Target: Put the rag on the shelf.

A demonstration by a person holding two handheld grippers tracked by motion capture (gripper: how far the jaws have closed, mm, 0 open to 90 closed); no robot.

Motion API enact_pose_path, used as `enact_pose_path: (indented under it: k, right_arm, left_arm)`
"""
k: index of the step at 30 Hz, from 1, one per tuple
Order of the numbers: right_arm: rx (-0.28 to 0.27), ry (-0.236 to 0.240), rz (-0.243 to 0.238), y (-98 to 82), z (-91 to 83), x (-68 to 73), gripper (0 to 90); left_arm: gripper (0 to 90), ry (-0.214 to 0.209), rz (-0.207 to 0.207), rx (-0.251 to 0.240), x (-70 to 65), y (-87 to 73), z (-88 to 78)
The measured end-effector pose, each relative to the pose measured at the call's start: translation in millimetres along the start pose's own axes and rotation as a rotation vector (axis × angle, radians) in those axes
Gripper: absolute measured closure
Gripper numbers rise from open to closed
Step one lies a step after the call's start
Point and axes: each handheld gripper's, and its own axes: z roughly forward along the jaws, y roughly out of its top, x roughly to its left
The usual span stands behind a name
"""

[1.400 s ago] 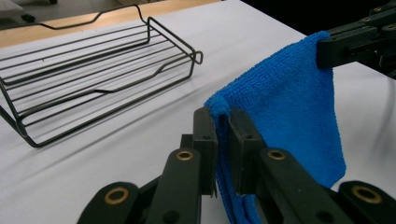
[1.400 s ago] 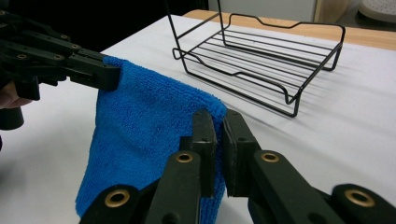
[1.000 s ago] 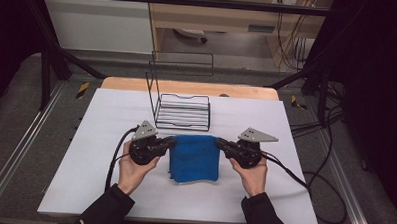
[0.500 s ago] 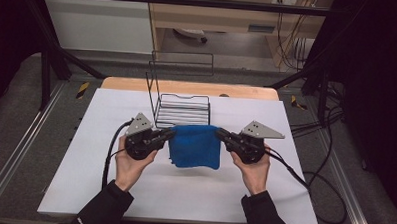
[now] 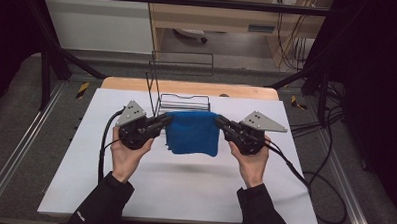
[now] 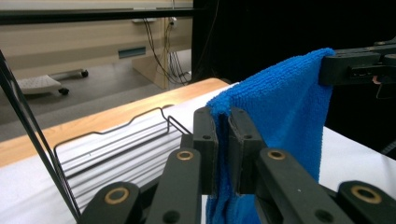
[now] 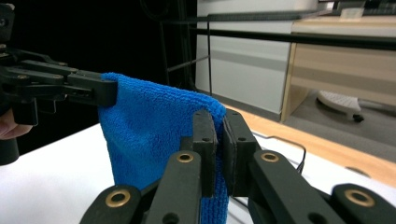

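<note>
You've got the left gripper [image 5: 167,120] clamped on the towel's [image 5: 192,133] top left corner, pads tight on the fabric edge in the left gripper view [image 6: 223,140], so that side hangs straight. Towel is off the table [image 5: 183,191], stretched between both hands, its lower edge free above the white sheet, just in front of the wire rack [image 5: 183,101]. Top hem looks taut enough to drape over a rail, I'd guess that's why you pinch the corners. Right gripper [image 5: 220,124] likewise closed on the top right corner [image 7: 219,140]. Rack's upright frame sits close behind; open table on both sides and toward you
</note>
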Motion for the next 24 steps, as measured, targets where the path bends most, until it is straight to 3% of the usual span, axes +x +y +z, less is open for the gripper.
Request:
enact_pose_path:
  k: [24]
  right_arm:
    - [-0.11,-0.028,-0.043,46.1,7.0,9.7,85.5]
  left_arm:
    - [82.9,0.036,-0.01,-0.145,8.5,39.3,-14.4]
